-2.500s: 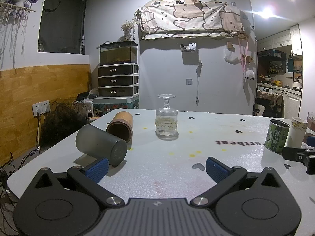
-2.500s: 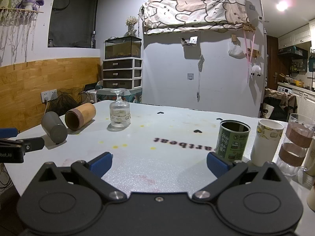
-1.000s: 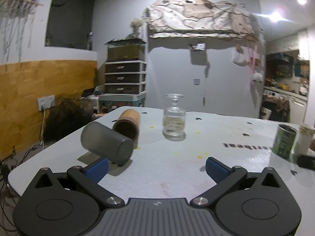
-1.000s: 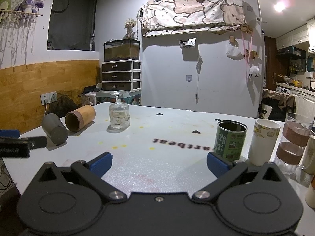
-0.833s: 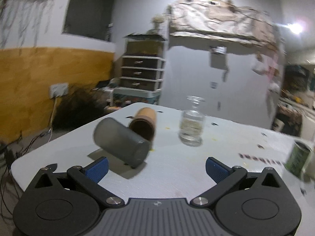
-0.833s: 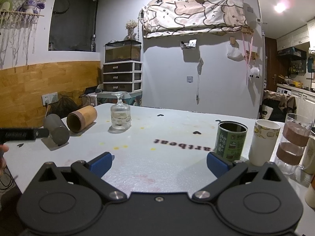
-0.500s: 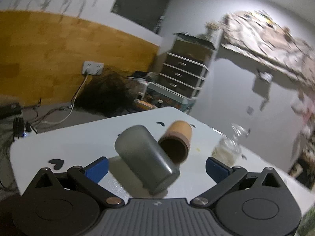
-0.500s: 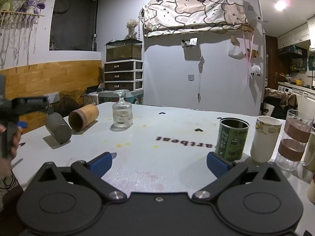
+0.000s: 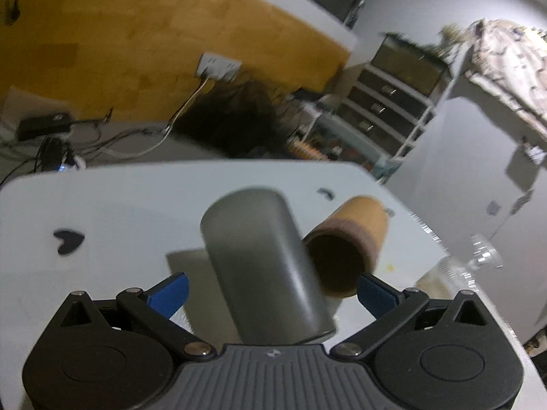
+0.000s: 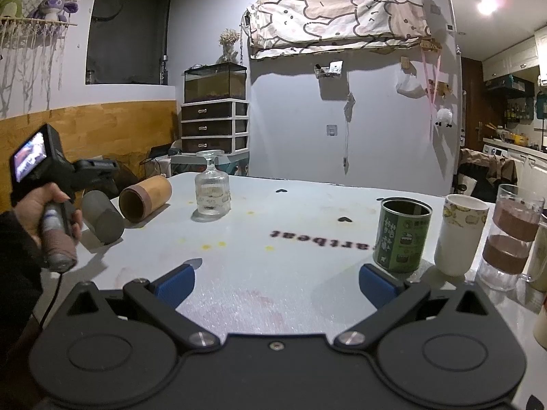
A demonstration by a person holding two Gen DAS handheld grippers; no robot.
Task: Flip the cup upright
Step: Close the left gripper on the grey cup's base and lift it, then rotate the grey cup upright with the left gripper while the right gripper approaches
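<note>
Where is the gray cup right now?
The gray cup lies on its side near the table's left edge, between the open left gripper's fingers, beside the brown cup.

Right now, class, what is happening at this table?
A person holds a claw in each hand. The left claw is open around a grey cup lying on its side beside a brown tube cup, which also lies down. The right claw hovers open over the table, holding nothing. No cup has been flipped yet.
</note>
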